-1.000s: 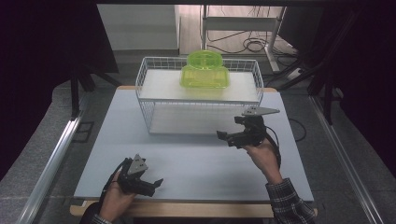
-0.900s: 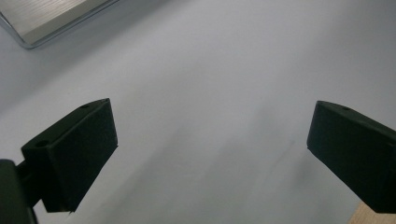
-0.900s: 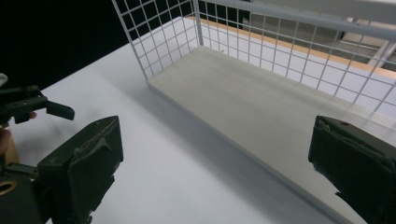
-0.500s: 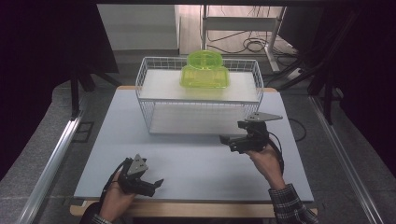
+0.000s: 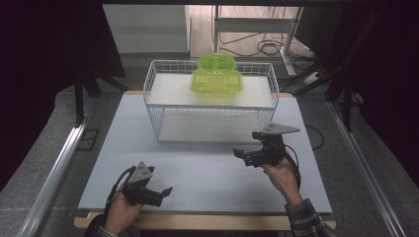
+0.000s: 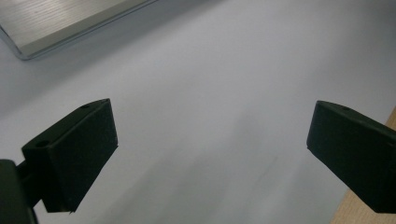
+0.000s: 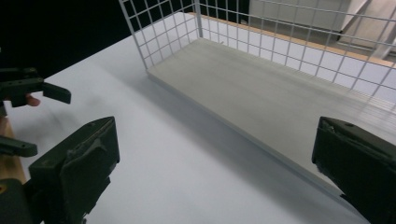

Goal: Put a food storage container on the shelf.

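A lime-green see-through plastic container sits on the upper shelf of a white wire rack at the far middle of the table. My right gripper hovers in front of the rack's right half, pointing left. It is open and holds nothing. In the right gripper view its gripper has both jaws wide apart over the table top, with the rack's lower board ahead. My left gripper rests near the front left edge, open and empty. The left gripper view shows that gripper over bare table.
The light grey table top has a wooden rim at the near edge. A corner of the rack's lower board shows in the left gripper view. The wire wall stands ahead in the right gripper view, where the left gripper shows at left.
My right gripper has drawn back from the rack toward the near edge and dropped a little lower. The left gripper has stayed where it was.
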The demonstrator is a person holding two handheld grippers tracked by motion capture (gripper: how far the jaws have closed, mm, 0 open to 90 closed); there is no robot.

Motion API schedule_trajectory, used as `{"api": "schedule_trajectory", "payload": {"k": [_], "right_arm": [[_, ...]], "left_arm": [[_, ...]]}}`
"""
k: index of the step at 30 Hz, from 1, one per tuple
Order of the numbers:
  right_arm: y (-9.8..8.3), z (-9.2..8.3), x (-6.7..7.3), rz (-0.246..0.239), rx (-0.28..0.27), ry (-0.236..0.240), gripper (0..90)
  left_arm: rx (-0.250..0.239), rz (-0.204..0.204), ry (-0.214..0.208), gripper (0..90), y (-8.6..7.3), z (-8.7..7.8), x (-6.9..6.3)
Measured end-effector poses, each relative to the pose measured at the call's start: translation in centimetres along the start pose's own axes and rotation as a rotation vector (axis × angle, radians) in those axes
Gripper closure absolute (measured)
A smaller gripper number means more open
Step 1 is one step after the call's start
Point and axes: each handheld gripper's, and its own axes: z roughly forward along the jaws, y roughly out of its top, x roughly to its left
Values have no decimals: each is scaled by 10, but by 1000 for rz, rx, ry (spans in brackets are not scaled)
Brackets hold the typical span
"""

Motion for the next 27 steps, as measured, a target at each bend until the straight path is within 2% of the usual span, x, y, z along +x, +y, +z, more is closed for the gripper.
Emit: {"api": "schedule_trajectory", "payload": {"k": [5, 8, 14, 19, 22, 27], "right_arm": [[-4, 0, 0, -11, -12, -7, 0], [-8, 0, -1, -38, -17, -20, 0], [-13, 0, -1, -62, -44, -32, 0], [-17, -1, -2, -66, -46, -24, 0], [-20, -1, -1, -87, -47, -29, 0], [-24, -2, -2, -82, -40, -30, 0]], "left_arm": [[-18, 15, 9, 22, 0, -2, 0], [-23, 36, 10, 23, 1, -2, -1], [-44, 57, 22, 24, 0, -2, -1], [-67, 70, 30, 14, 0, -3, -1], [-82, 76, 34, 5, 0, -4, -2], [-98, 85, 40, 0, -1, -4, -2]]}}
